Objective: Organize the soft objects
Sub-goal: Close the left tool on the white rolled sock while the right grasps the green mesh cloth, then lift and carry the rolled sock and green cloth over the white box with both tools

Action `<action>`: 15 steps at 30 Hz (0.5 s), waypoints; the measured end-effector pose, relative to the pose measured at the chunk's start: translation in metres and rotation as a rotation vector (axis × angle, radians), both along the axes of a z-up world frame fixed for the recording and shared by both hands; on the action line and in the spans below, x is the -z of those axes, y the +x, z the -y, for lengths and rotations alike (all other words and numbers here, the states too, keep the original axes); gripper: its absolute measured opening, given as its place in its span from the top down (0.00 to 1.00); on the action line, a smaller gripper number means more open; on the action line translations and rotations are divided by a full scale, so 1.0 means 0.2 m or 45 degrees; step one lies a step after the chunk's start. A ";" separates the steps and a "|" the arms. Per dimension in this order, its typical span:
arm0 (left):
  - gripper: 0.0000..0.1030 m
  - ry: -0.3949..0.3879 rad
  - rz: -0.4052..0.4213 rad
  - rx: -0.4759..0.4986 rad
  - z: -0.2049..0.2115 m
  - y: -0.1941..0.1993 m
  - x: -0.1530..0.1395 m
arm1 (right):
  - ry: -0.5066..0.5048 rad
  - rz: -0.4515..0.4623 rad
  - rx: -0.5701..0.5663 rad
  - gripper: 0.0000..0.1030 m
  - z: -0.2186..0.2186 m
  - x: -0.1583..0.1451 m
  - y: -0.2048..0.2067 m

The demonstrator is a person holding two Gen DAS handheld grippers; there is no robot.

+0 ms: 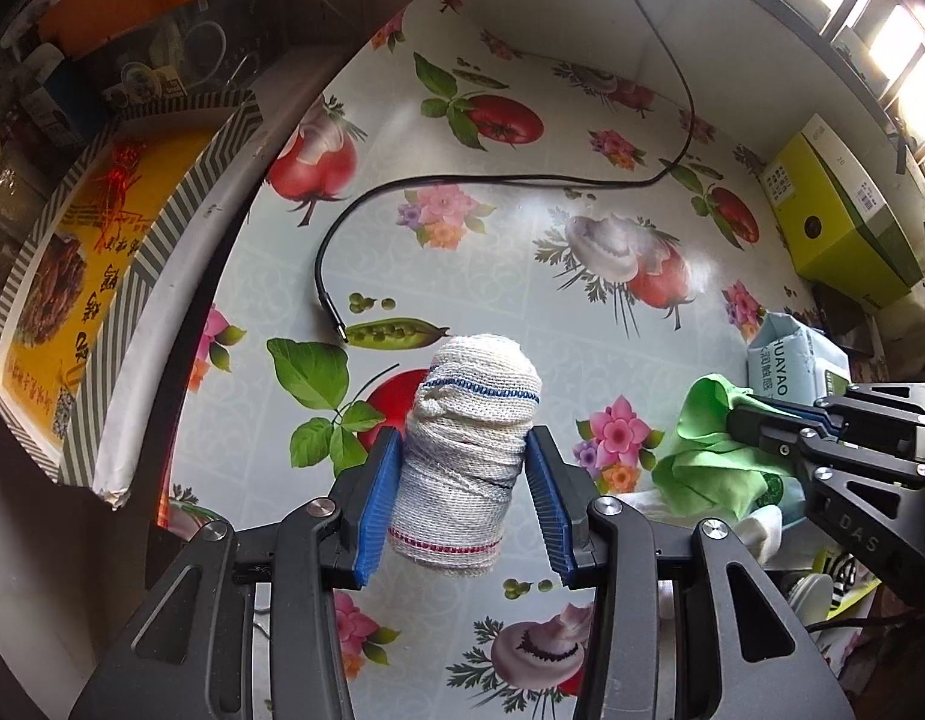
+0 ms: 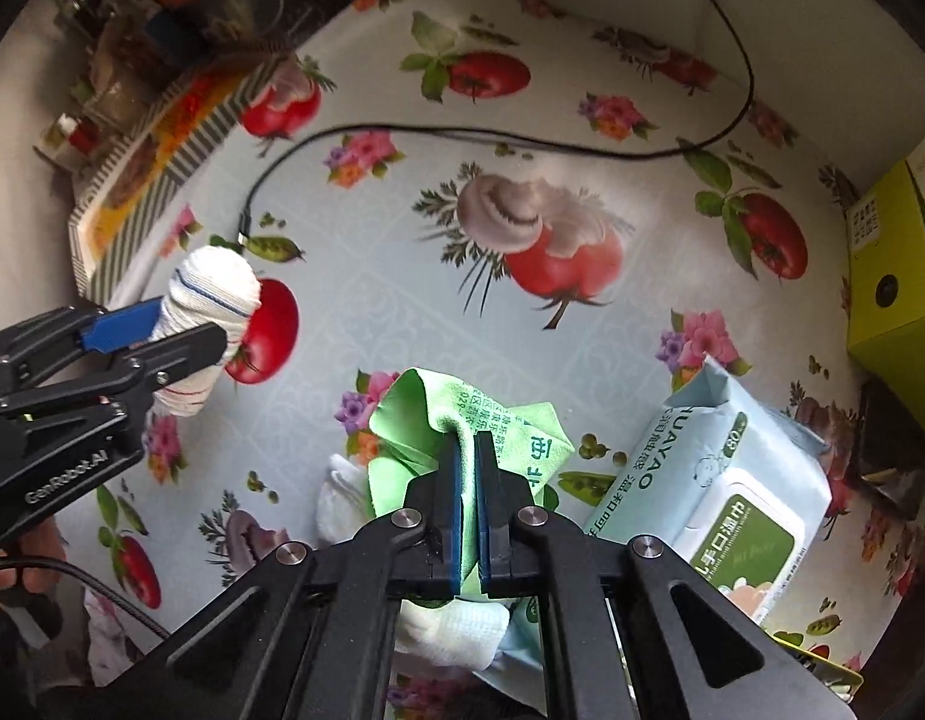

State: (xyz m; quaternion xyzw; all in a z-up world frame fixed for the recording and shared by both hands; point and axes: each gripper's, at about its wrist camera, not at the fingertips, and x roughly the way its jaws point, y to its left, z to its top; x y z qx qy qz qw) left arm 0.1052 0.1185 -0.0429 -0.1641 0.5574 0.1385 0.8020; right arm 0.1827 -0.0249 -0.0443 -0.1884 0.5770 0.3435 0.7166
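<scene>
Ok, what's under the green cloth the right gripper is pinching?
Under the green cloth something white and knitted pokes out, resting on the table. The cloth covers most of it, so I cannot identify it.

A rolled white woven cloth (image 1: 468, 450) stands upright above the table; a crumpled green cloth (image 2: 462, 420) lies bunched.

Left gripper (image 1: 462, 480): black linkage arms, blue pads (image 1: 375, 510). Jaws stand partly apart and clamp a rolled white cloth (image 1: 468, 450) from both sides, roll upright between the pads and lifted clear of the table. Seen from the right wrist view, this gripper (image 2: 180, 330) sits at the left, pointing rightward.

Right gripper (image 2: 468, 492): jaws drawn nearly together, pinching a fold of green cloth (image 2: 426, 420). From the left wrist view it (image 1: 744, 414) enters at the right edge, pointing left.
</scene>
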 end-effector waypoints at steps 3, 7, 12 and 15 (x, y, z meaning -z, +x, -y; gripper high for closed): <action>0.58 0.011 0.009 0.005 0.01 0.00 -0.03 | 0.030 0.016 0.005 0.96 0.03 -0.05 -0.01; 0.58 0.019 0.019 0.010 0.02 0.01 -0.06 | 0.071 0.033 0.016 0.96 0.06 -0.11 0.00; 0.58 0.031 0.032 0.021 0.04 0.01 -0.10 | 0.114 0.055 0.025 0.96 0.06 -0.18 -0.03; 0.58 0.034 0.039 0.027 0.06 0.01 -0.12 | 0.137 0.067 0.031 0.96 0.07 -0.22 -0.05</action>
